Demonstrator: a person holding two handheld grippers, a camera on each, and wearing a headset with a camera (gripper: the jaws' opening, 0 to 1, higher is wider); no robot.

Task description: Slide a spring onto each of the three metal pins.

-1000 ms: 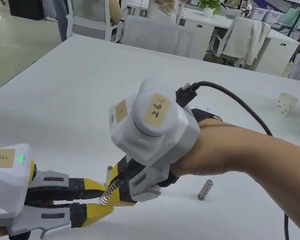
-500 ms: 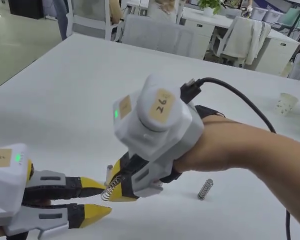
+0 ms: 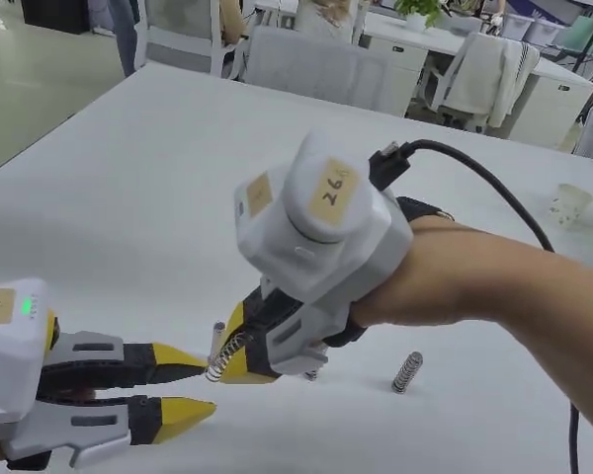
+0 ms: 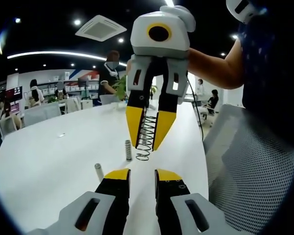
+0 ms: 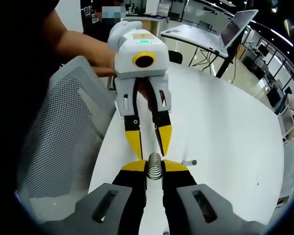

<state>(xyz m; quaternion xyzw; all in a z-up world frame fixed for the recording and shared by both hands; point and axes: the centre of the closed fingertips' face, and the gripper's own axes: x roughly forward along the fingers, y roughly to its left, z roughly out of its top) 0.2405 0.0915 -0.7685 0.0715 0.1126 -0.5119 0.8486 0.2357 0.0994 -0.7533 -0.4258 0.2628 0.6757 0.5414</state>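
R gripper [image 5: 155, 169] was clamped on a silver coiled wire spring [image 3: 225, 355], just beside a short upright metal pin [image 3: 218, 334]. L gripper [image 3: 210, 387], jaws apart, sat near pin. Second coiled spring [image 3: 406, 372] stood well apart from pin.

White workbench [image 3: 178, 178], grey chairs [image 3: 316, 69], perhaps office desks [image 3: 534, 99] beyond.

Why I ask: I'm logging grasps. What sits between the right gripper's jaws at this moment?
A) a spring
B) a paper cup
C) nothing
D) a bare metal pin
A: the right gripper is shut on a spring, whose coils show between its yellow tips in both gripper views.
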